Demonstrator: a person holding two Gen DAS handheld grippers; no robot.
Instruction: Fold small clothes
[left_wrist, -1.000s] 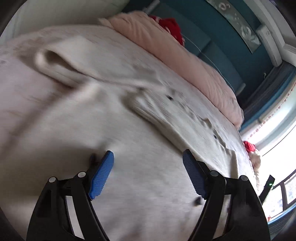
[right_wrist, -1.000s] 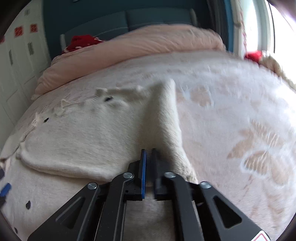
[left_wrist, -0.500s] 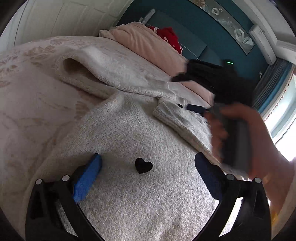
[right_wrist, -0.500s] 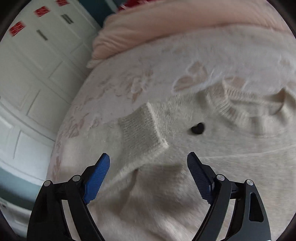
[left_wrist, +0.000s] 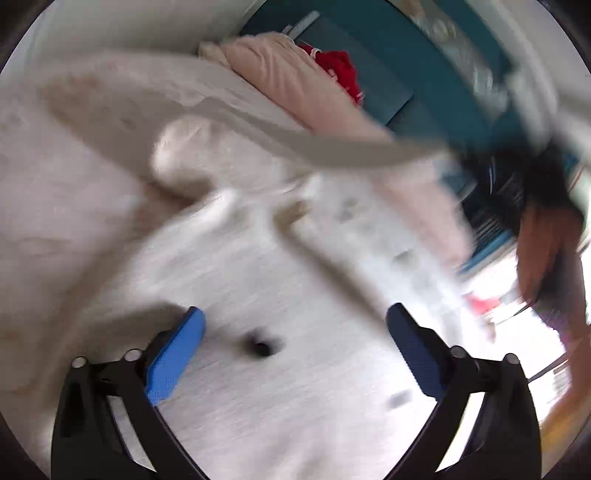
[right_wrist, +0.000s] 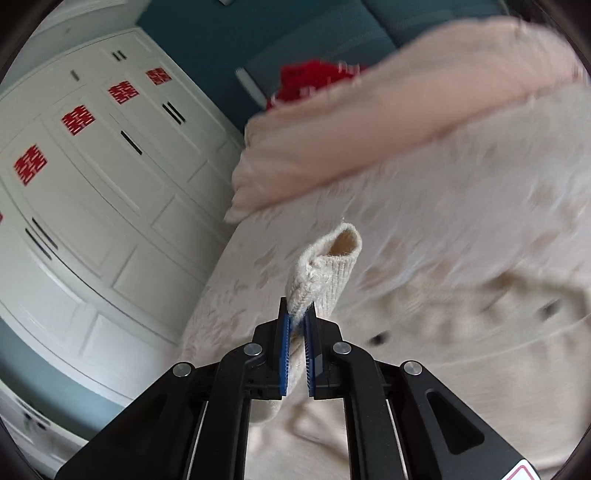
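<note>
1. Sweater (left_wrist: 295, 387), cream and knitted with small dark heart marks, lies spread on the bed (right_wrist: 461, 206); it fills the lower part of both wrist views; much of the left view is smeared by motion blur.
2. Bed carries a pale floral blanket (left_wrist: 55, 229) under the sweater; a pink duvet (right_wrist: 388, 122) is bunched at the far end, with something red (right_wrist: 306, 85) behind it against a teal headboard (right_wrist: 295, 33).
3. White panelled wardrobe (right_wrist: 92, 184) with red paper cut-outs on its doors stands beside the bed on the left of the right view.
4. Left hand-held gripper (left_wrist: 295, 350) hovers over the sweater's body with its blue pads far apart, the jaws closing a little; a dark heart mark (left_wrist: 260, 345) lies between them; no pad presses on cloth.
5. Right hand-held gripper (right_wrist: 297, 343) has its jaws closing together on the sweater's sleeve cuff (right_wrist: 328, 273); the ribbed cuff stands up out of the pads with its opening showing, lifted off the bed.
6. Sleeve (left_wrist: 314, 144) stretches as a blurred band across the left view toward a person's hand (left_wrist: 543, 251) at the right edge.
</note>
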